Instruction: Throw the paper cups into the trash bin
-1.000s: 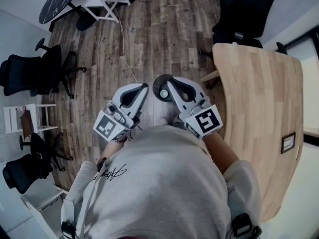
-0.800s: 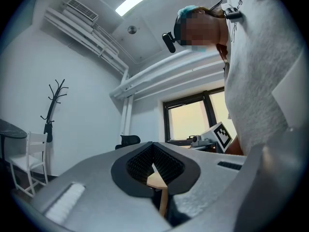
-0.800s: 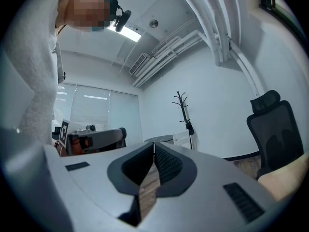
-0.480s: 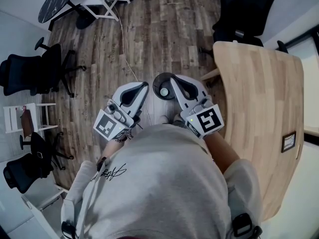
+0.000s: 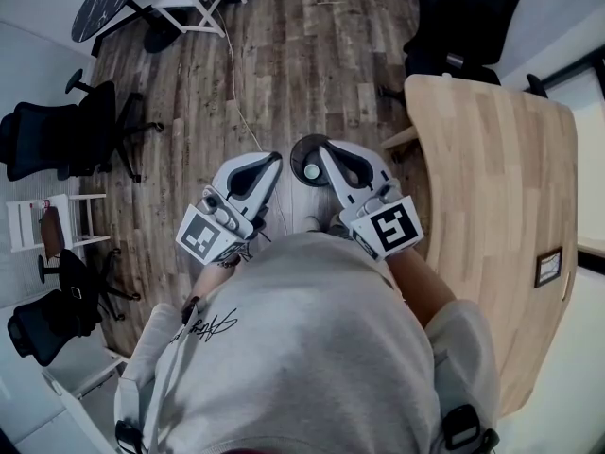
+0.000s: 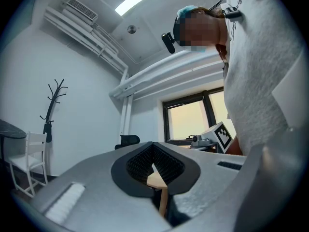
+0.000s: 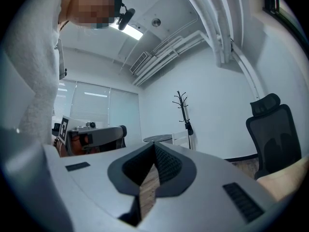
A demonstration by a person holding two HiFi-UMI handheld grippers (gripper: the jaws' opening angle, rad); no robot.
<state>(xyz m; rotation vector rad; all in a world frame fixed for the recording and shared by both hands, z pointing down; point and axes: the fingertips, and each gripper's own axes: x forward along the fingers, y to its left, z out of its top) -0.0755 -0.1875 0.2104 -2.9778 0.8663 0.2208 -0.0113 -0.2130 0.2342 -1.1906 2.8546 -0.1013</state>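
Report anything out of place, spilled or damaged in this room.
Only a thin cable stands out: it trails loose across the open wood floor, where someone might trip on it. Nothing looks spilled, tipped or broken.

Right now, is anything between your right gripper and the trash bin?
Nothing visible. In the head view the right gripper, shut and empty, overlaps the edge of the dark round trash bin on the wood floor. The left gripper, also shut and empty, sits beside the bin, not in between.
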